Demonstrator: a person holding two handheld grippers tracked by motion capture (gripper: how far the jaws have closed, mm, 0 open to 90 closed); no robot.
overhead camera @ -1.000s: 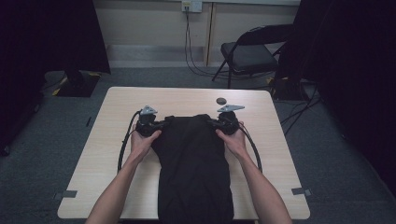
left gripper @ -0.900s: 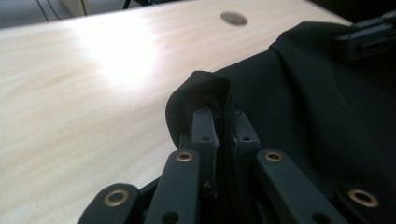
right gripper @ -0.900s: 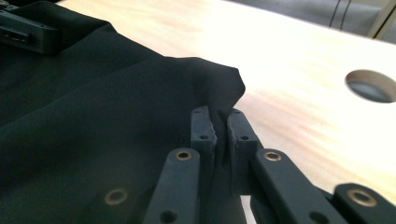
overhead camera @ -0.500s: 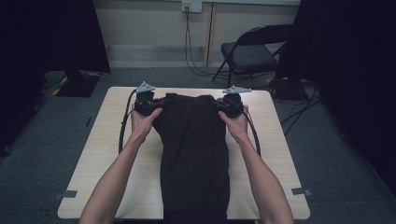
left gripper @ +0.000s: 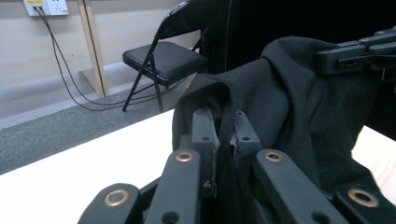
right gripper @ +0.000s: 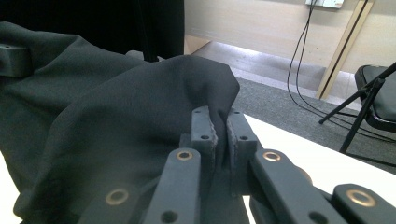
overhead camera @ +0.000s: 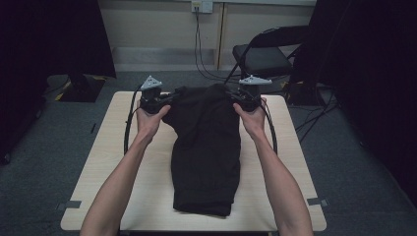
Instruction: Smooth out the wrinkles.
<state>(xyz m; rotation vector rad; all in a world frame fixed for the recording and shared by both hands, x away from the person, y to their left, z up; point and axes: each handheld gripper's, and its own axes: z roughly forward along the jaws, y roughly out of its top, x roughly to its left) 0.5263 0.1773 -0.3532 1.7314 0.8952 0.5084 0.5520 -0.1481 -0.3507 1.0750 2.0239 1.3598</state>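
Forearms are seen entering from the near edge of the high view, one on each side of a black garment that is laid lengthwise down the middle of the light wooden table. The near end of the garment lies flat close to the near table edge, folded over on itself. Toward the far end, the cloth is raised off the table and stretched between the two tools. The left tool is clenched on the far left corner of the garment; in the left gripper view a fold of black cloth is pinched between its two jaws. The right tool is clenched on the far right corner; in the right gripper view the cloth is likewise nipped between the jaws. A black cable is looped from the left tool across the table. Beyond the far table edge, on grey carpet, a black folding chair is noted at far right, and cords are run down the wall from a socket.
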